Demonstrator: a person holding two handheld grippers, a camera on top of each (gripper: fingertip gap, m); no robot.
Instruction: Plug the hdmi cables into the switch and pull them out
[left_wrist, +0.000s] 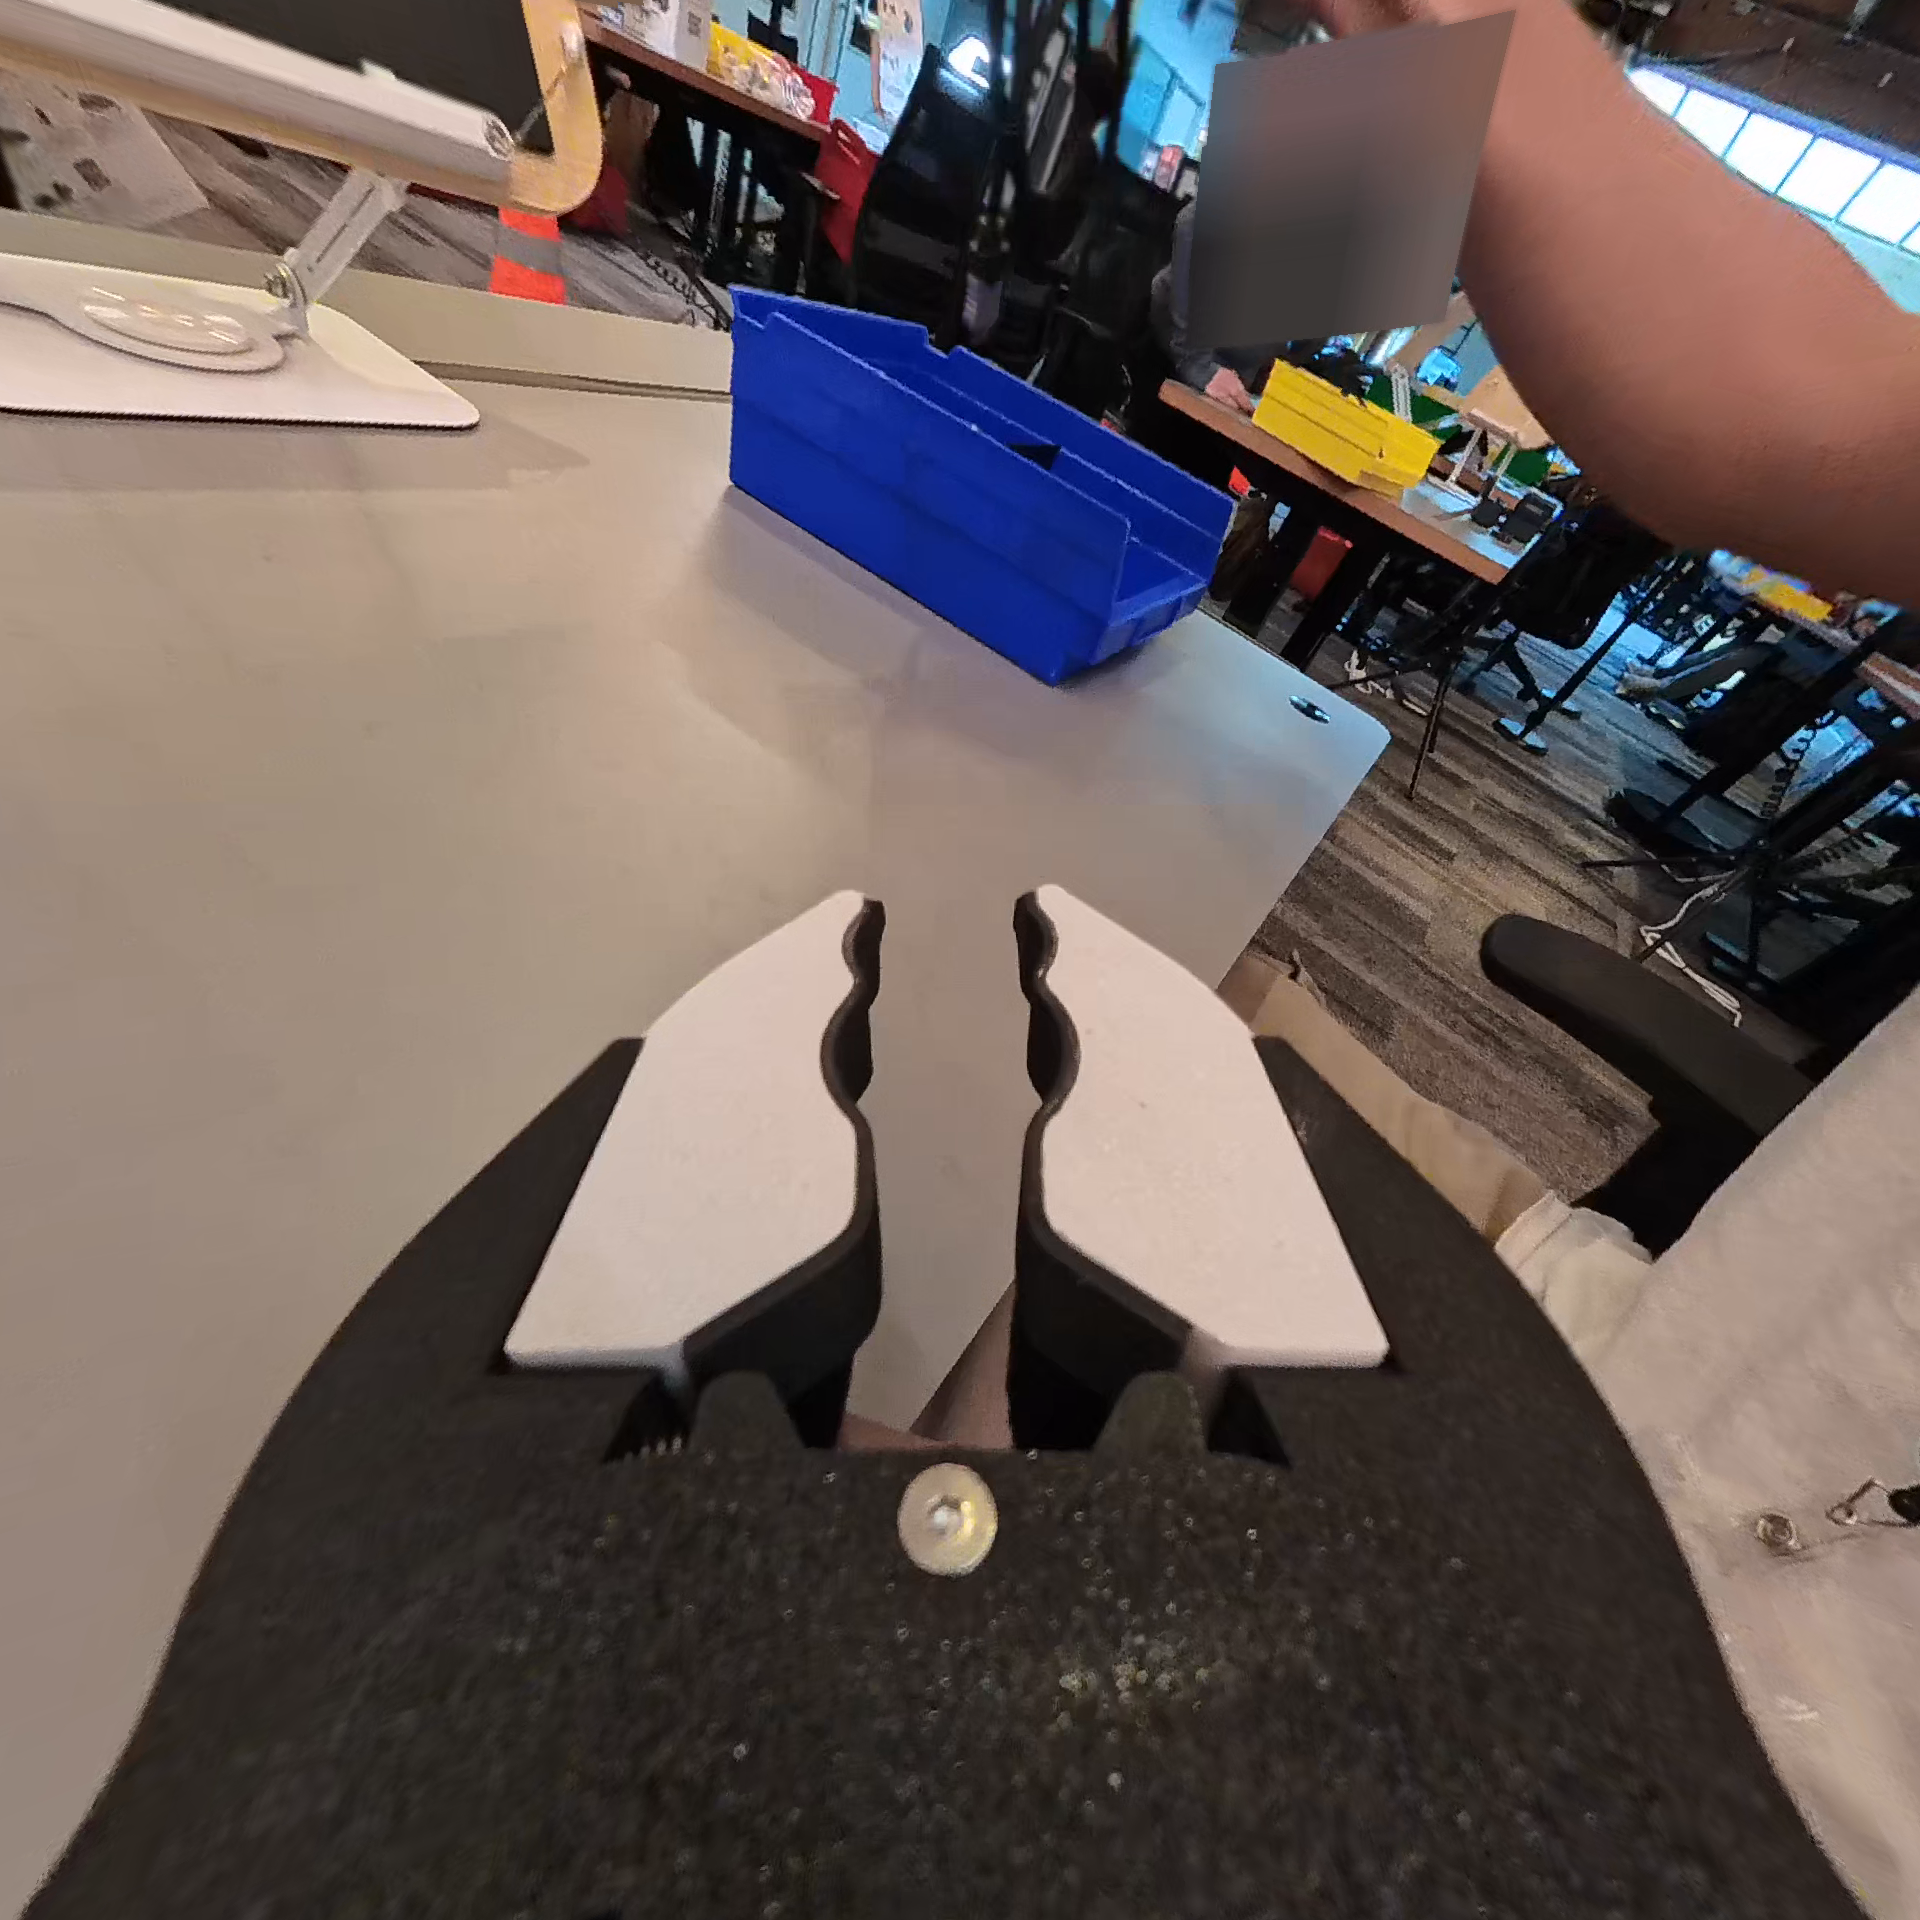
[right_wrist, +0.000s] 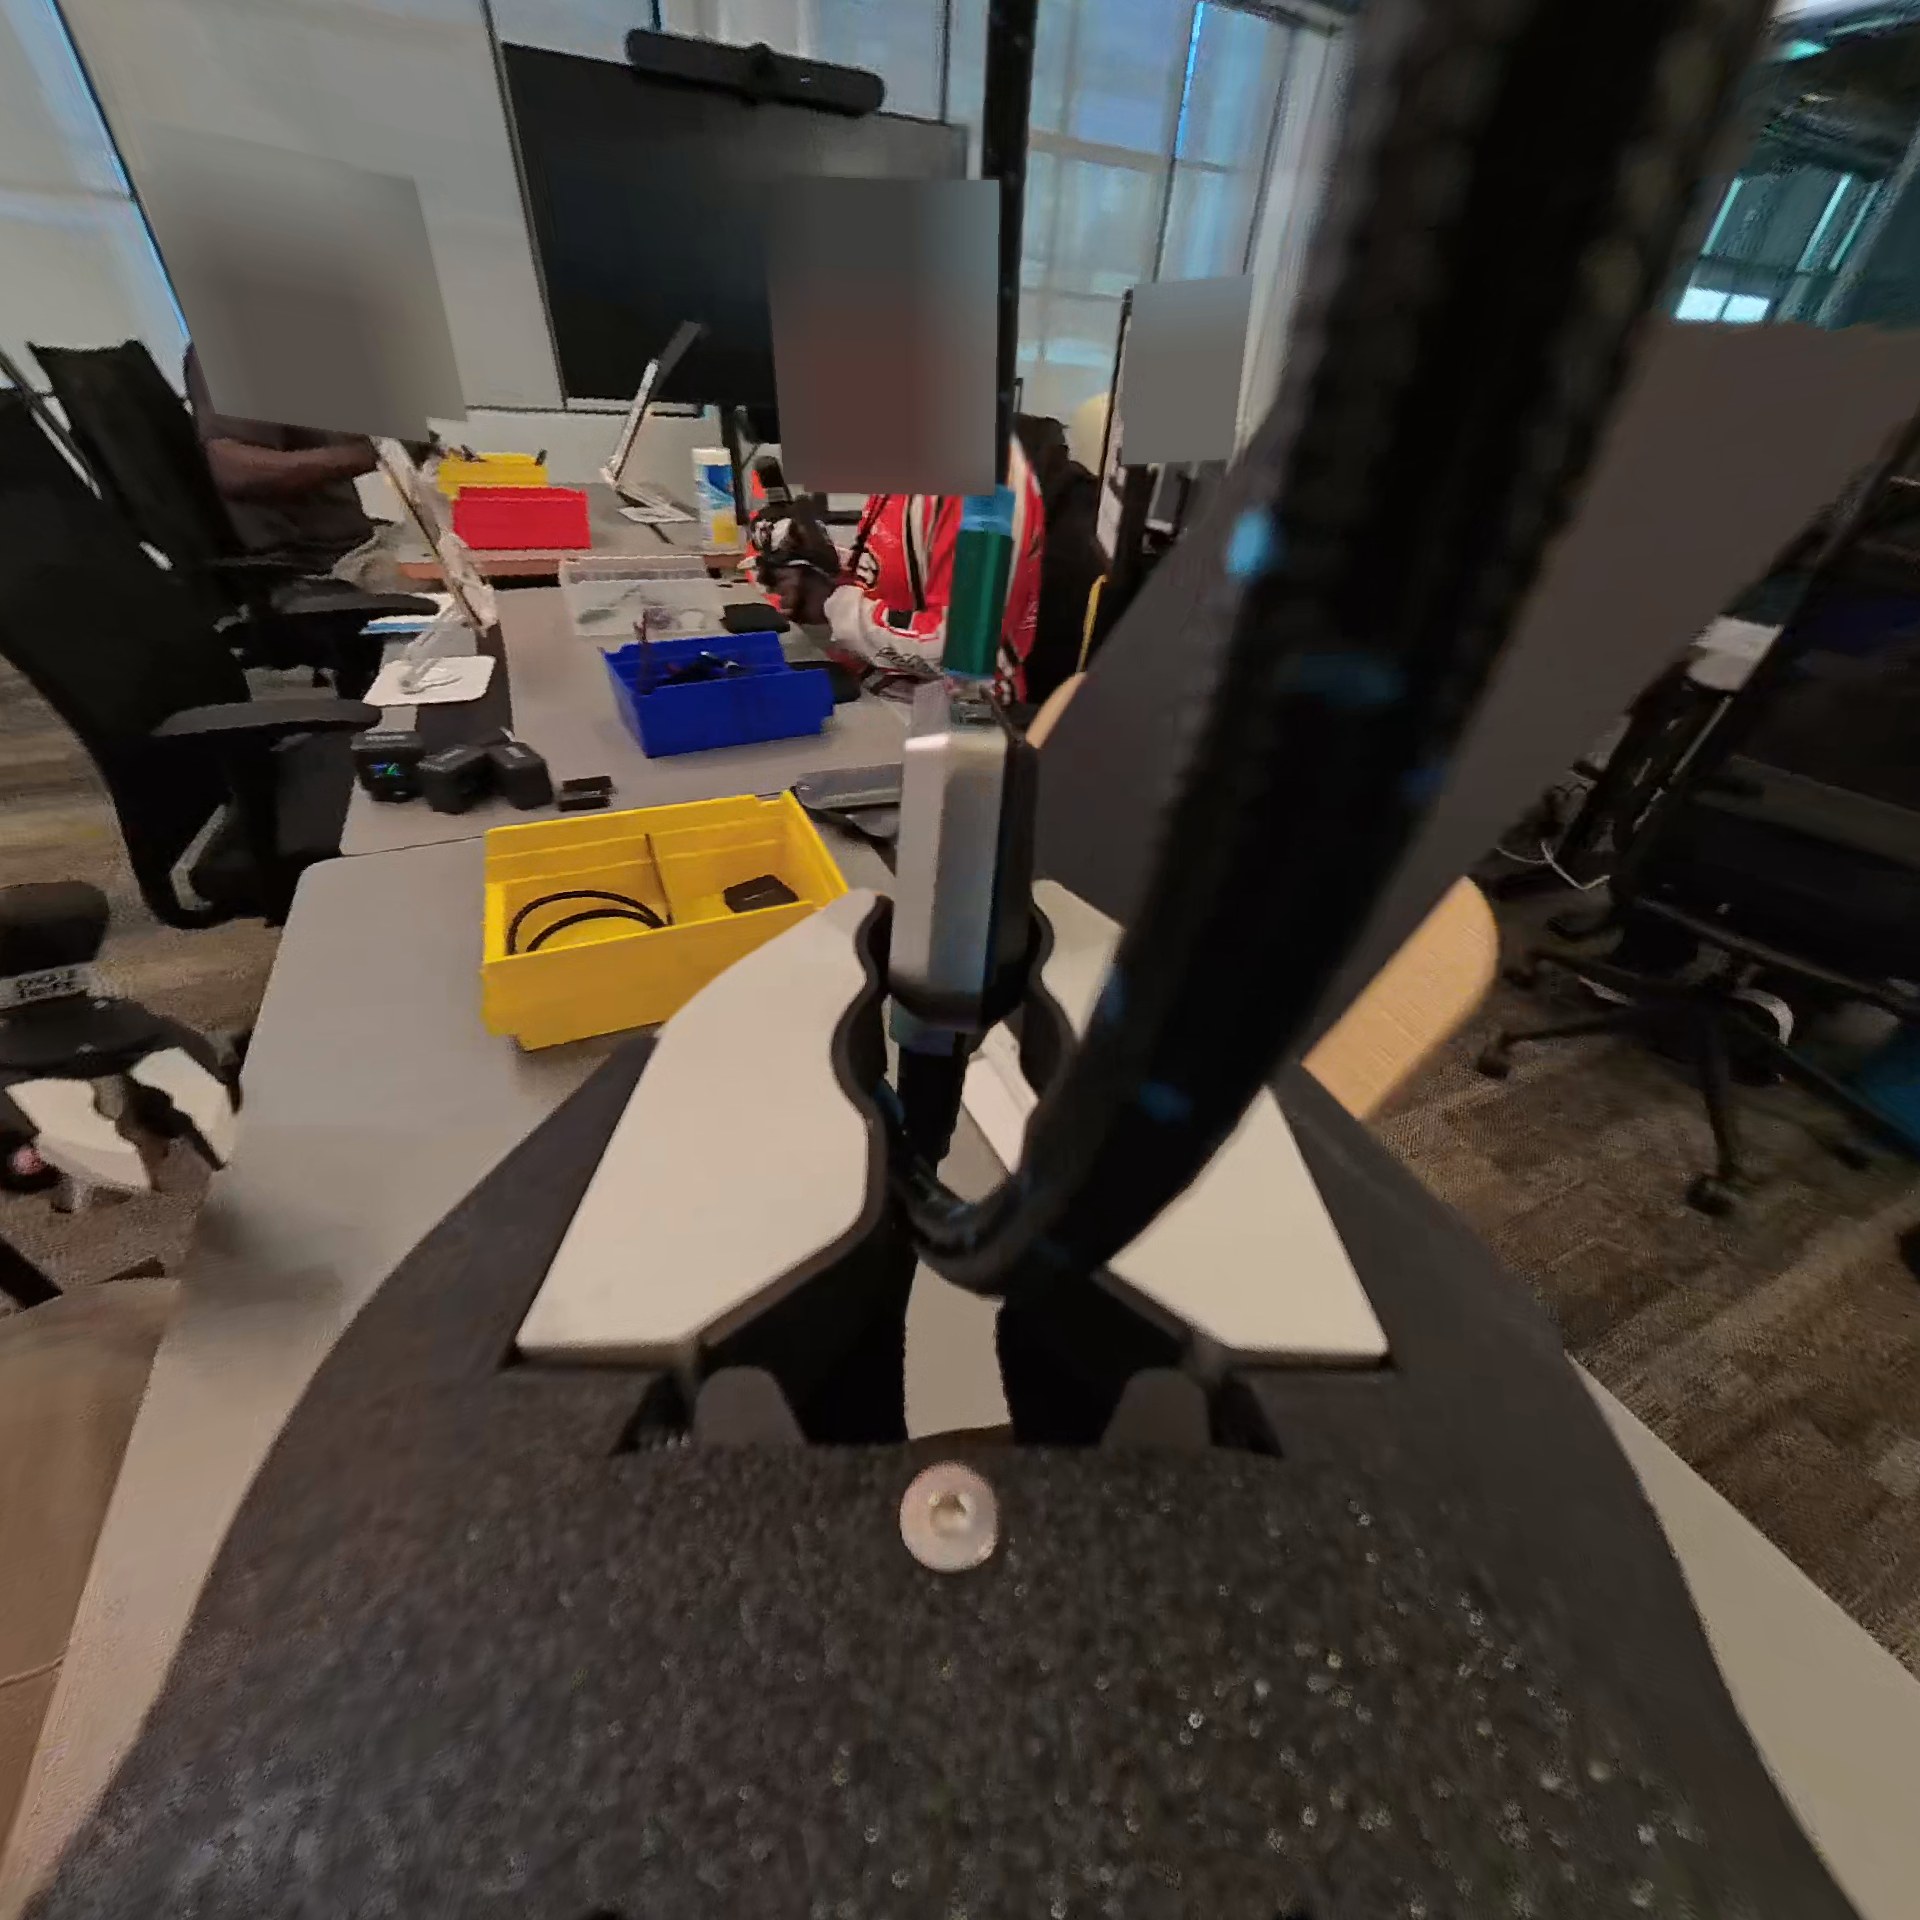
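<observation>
My right gripper (right_wrist: 958, 920) is shut on the silver body of an HDMI plug (right_wrist: 948, 831), held upright above the grey table (right_wrist: 353, 1039). Its black braided cable (right_wrist: 1351, 520) loops from under the plug up to the top right, close to the camera. A yellow bin (right_wrist: 582, 982) ahead holds a coiled black cable (right_wrist: 582, 914) and a small black box (right_wrist: 758, 894), perhaps the switch. My left gripper (left_wrist: 948, 914) is open and empty above the bare table (left_wrist: 416, 779). It also shows blurred at the far left of the right wrist view (right_wrist: 114, 1112).
A blue bin (left_wrist: 935, 488) stands at the table's far right corner, and the table edge (left_wrist: 1340, 790) drops to the floor on the right. A white laptop stand (left_wrist: 229, 353) sits at the back left. A person's arm (left_wrist: 1662, 364) crosses the upper right. Other desks, chairs and people lie beyond. There is about 50 cm between the tips of the two grippers.
</observation>
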